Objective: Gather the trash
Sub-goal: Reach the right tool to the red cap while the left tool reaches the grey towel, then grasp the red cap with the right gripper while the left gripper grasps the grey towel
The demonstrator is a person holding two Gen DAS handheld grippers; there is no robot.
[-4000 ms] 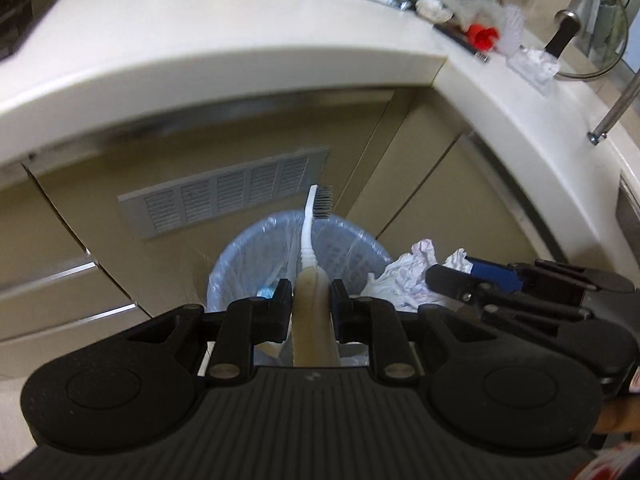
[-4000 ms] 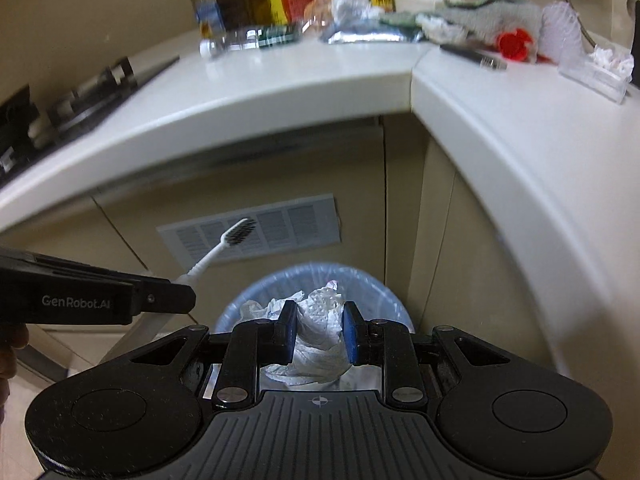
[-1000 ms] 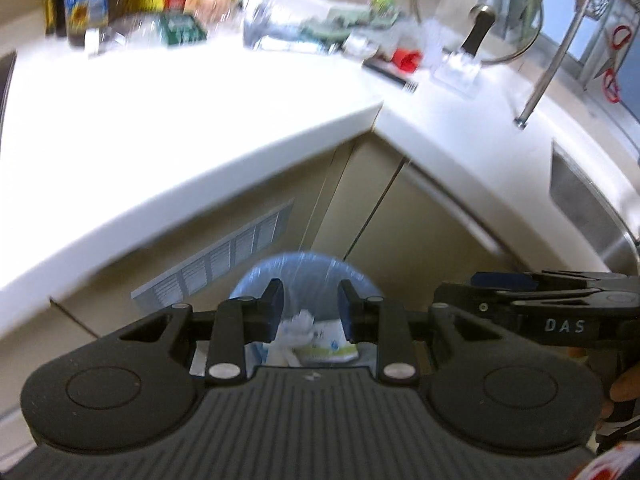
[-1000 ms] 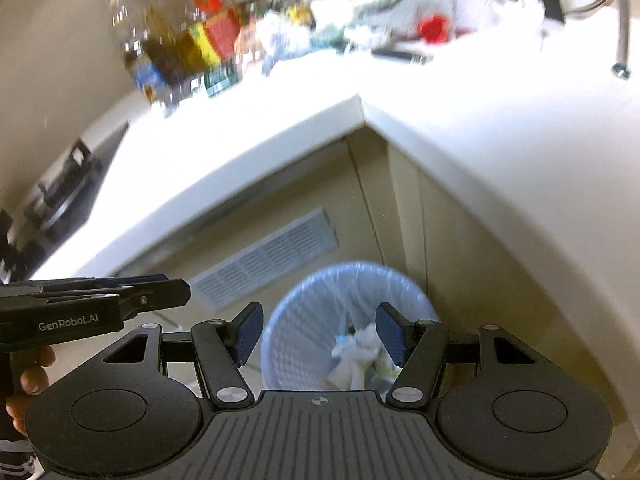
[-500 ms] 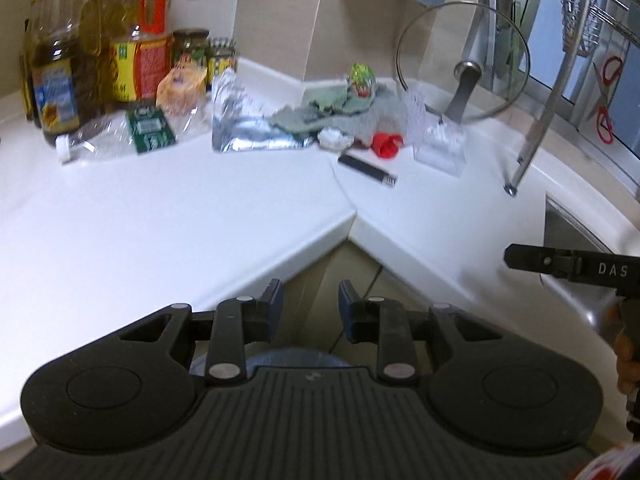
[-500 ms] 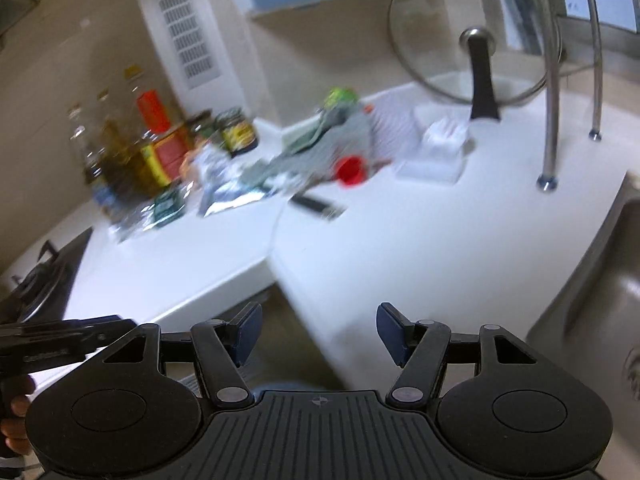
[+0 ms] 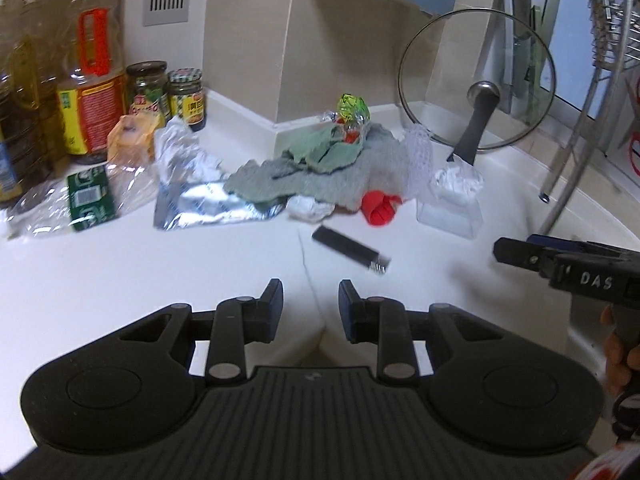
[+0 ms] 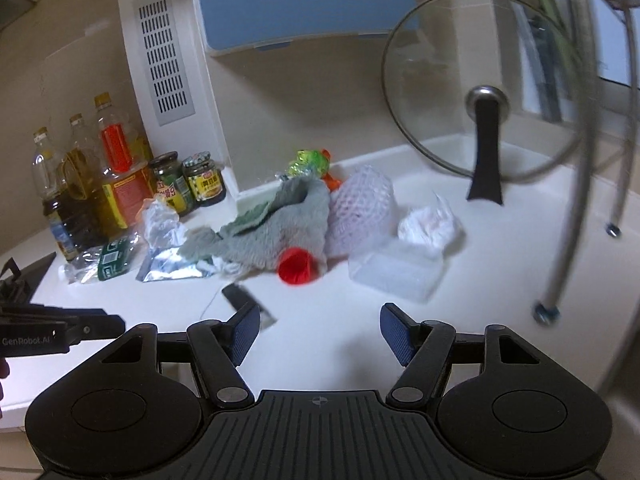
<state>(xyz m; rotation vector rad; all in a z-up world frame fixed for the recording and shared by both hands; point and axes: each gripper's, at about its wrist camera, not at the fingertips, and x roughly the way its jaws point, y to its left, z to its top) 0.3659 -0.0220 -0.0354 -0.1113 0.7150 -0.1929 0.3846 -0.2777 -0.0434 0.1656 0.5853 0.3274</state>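
Trash lies in the corner of the white counter (image 7: 120,280): a black stick-like item (image 7: 350,249), a red cup (image 7: 378,209), crumpled white paper (image 7: 310,209), a foil pouch (image 7: 208,204), a crushed bottle with a green label (image 7: 90,196) and a clear plastic box (image 7: 450,204) with tissue in it. My left gripper (image 7: 311,296) hovers open and empty just before the black item. My right gripper (image 8: 320,320) stands wide open and empty, short of the red cup (image 8: 295,266) and the plastic box (image 8: 394,272). Each gripper shows at the edge of the other's view.
A grey-green cloth (image 7: 320,168) and a white foam net (image 8: 360,208) lie among the trash. Oil bottles (image 8: 116,184) and jars (image 7: 186,96) line the back left. A glass lid (image 8: 480,100) leans on the wall, with metal rack legs (image 8: 576,200) at the right.
Both grippers rose from over the blue bin on the floor to the counter top, and the bin has left view. The toothbrush and crumpled paper held earlier are gone from the jaws.
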